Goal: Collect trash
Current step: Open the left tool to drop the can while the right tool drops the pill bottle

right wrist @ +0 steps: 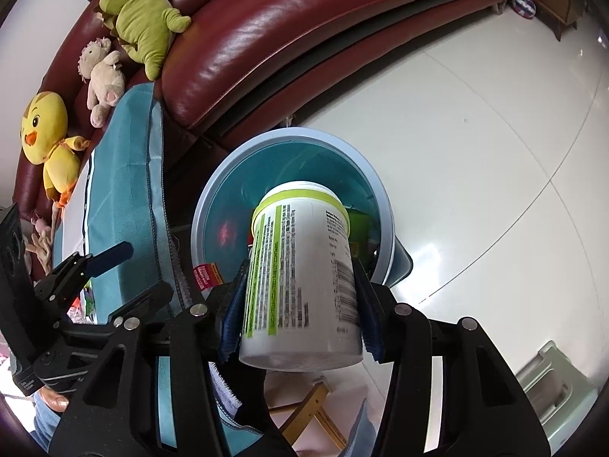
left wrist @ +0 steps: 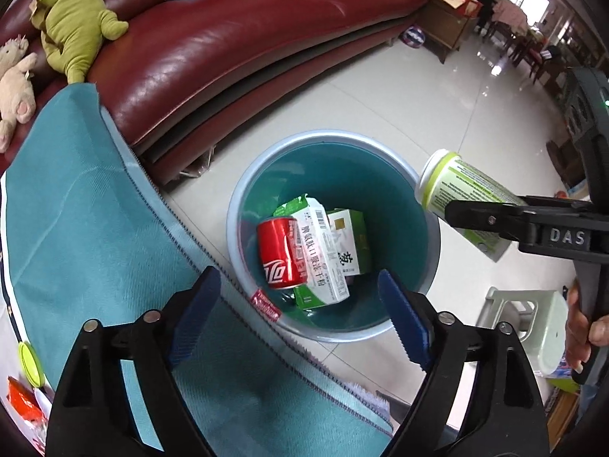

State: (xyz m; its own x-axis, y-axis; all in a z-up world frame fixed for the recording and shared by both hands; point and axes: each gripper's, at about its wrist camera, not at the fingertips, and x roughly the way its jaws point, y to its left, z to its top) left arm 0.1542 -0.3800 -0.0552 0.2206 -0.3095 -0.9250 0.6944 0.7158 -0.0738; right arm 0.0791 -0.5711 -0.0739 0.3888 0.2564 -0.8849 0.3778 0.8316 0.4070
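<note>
Down by the red leather sofa (left wrist: 236, 49), a blue waste bin (left wrist: 243, 205) stands on the pale tiled floor, just beside a table edge draped in a teal cloth (left wrist: 95, 228). Inside the bin lie a red cola can (left wrist: 281, 253), a white and green medicine carton (left wrist: 323, 259) and a smaller green box (left wrist: 352, 240), all jumbled together at the bottom.

The left gripper (left wrist: 300, 316) hangs over the near rim of the bin with its blue-padded jaws spread wide and nothing between them.

The right gripper (right wrist: 300, 312) clasps a white canister with a lime-green label (right wrist: 304, 282), pads pressed on both sides, its capped end tilted toward the mouth of the bin. From the left camera, that canister (left wrist: 456, 194) sits above the bin's right rim.

A green plush toy (left wrist: 72, 19) lies on the sofa, with a beige one (left wrist: 15, 87) near it.
</note>
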